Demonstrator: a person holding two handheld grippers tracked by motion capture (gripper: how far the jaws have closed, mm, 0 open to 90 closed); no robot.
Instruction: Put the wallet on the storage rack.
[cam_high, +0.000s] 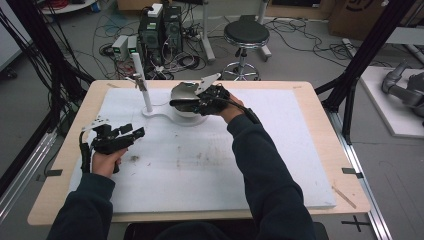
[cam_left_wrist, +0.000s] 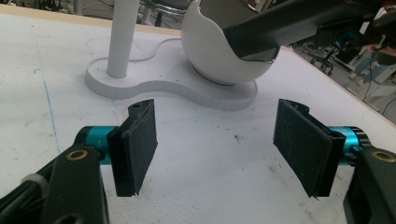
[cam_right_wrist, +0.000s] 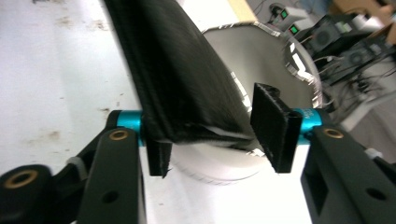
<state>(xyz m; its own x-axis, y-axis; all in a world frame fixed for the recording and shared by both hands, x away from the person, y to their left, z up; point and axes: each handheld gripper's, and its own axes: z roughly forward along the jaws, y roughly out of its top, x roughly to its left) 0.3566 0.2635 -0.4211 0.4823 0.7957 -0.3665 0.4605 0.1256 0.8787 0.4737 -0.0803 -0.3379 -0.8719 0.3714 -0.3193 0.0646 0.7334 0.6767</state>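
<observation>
A white bowl (cam_high: 184, 90) sits on a flat white stand (cam_high: 156, 113) with an upright pole (cam_high: 141, 80), at the far middle of the foam board. My right gripper (cam_high: 200, 102) hovers over the bowl, shut on a long black flat bar (cam_high: 182, 103) whose free end points left over the rim. In the right gripper view the bar (cam_right_wrist: 173, 70) lies between the jaws above the bowl (cam_right_wrist: 280, 60). My left gripper (cam_high: 134, 131) is open and holds nothing, low at the board's left. Its view faces the bowl (cam_left_wrist: 215, 56), the bar (cam_left_wrist: 289, 23) and the pole (cam_left_wrist: 122, 37).
The white foam board (cam_high: 200, 165) covers most of the wooden table (cam_high: 330, 130). Behind the table are a black stool (cam_high: 245, 35), computer boxes (cam_high: 160, 30) and loose cables on the floor. Black frame posts (cam_high: 367, 45) stand at both sides.
</observation>
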